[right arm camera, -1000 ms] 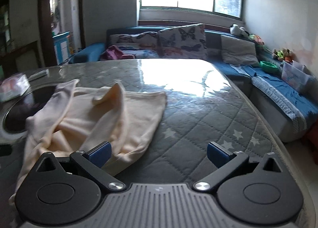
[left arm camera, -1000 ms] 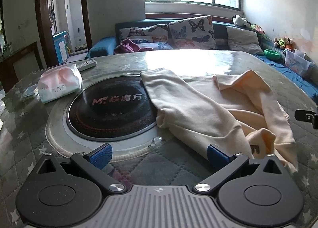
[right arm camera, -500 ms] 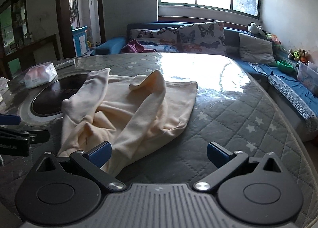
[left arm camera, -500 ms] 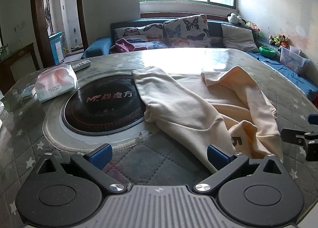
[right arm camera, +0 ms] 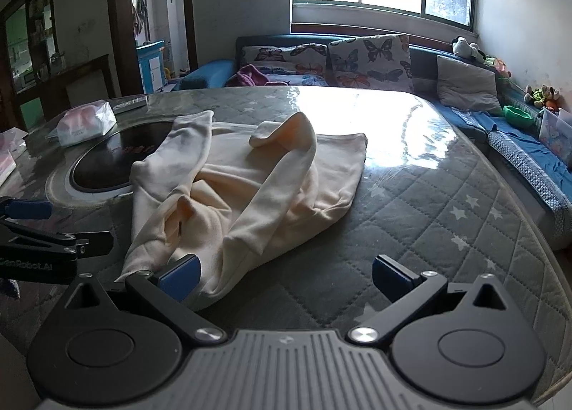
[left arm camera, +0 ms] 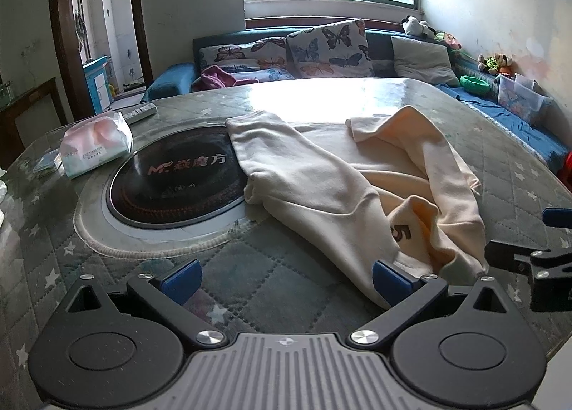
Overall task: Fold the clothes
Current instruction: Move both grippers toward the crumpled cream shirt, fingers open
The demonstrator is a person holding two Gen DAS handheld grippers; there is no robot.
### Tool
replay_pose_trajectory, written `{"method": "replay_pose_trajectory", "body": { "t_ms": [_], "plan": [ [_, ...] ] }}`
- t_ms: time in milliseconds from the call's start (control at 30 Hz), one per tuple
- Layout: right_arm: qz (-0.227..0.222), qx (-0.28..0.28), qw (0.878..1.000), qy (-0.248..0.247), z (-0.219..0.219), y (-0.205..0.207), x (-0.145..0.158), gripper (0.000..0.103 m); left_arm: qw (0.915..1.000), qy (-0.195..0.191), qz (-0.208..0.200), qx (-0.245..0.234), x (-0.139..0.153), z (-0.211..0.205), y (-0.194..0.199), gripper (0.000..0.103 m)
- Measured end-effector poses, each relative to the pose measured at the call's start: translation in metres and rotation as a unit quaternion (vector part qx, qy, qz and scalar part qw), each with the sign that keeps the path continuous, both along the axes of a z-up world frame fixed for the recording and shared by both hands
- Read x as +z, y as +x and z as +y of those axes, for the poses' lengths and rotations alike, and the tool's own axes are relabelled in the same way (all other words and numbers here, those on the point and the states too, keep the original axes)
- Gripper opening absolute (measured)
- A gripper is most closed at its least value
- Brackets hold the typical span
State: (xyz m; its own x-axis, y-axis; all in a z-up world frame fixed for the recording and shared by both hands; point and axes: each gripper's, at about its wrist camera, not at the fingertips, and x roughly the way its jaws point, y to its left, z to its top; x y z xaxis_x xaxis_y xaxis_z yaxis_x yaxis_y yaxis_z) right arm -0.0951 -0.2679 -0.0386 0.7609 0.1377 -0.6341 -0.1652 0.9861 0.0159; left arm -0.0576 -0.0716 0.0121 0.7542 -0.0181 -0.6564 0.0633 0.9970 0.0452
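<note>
The black induction hob set into the bench reads "MF" with Chinese characters, partly covered by the cream sweatshirt. The sweatshirt lies crumpled across the middle of the quilted, star-patterned bench, a dark "5" showing on a fold. The left tongs and right tongs are both spread wide, gripping nothing; "GenRobot.AI" marks the left tool. A tissue pack sits beside the hob. Behind stands a sofa with butterfly cushions.
</note>
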Motion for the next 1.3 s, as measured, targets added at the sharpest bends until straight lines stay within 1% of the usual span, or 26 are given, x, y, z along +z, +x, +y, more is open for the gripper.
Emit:
{"method": "replay_pose_trajectory", "body": {
  "t_ms": [633,1300],
  "plan": [
    [0.009,0.013,1.0,-0.006,0.01,-0.008,-0.002,0.103,0.9999,0.006,0.007,-0.007,0.0,-0.008,-0.008,0.103],
    [0.013,0.023,1.0,-0.007,0.016,-0.007,-0.002,0.103,0.9997,0.01,0.019,-0.008,-0.001,-0.012,-0.006,0.103]
  ]
}}
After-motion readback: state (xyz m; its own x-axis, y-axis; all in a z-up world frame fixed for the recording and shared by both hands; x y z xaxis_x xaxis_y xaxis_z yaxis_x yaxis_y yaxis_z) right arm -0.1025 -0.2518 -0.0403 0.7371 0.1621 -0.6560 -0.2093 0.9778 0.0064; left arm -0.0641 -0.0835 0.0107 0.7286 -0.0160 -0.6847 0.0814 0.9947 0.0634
